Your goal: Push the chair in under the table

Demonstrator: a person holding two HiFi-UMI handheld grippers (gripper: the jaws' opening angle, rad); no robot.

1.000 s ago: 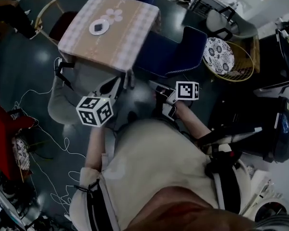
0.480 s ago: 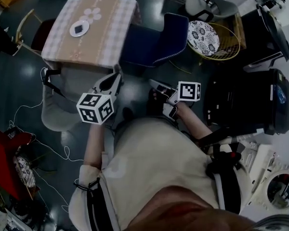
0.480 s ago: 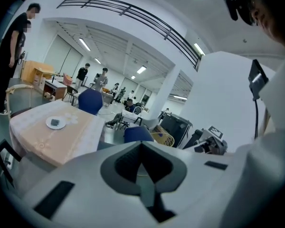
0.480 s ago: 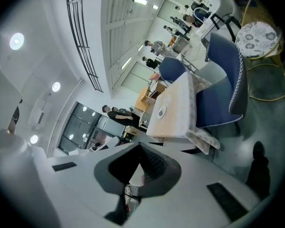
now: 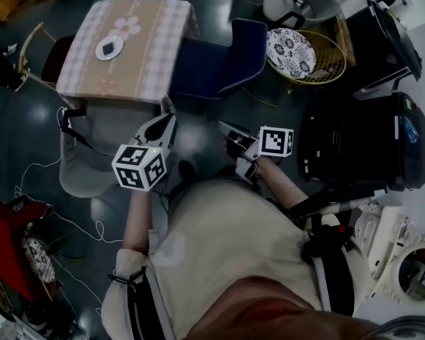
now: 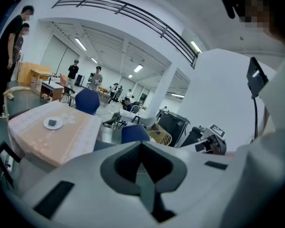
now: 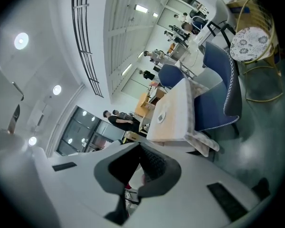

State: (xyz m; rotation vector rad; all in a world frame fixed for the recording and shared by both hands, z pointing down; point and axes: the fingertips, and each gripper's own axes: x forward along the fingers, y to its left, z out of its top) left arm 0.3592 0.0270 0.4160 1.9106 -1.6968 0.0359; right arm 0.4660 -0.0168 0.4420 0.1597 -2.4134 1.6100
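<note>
Both my grippers are closed tight, nothing held. L gripper (image 5: 164, 124) is over the edge of the grey chair (image 5: 92, 154), R gripper (image 5: 224, 128) over the floor nr the blue chair (image 5: 223, 66). Grey chair sits right by the near edge of the worktop (image 5: 138, 55).

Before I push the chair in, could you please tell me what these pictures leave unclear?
Grey chair legs: head view, hidden under its own seat.
Table legs: head view, covered by the tabletop.
Dark item on the plate: too small in all views.
Whether the left gripper touches the chair: head view, too dark.
</note>
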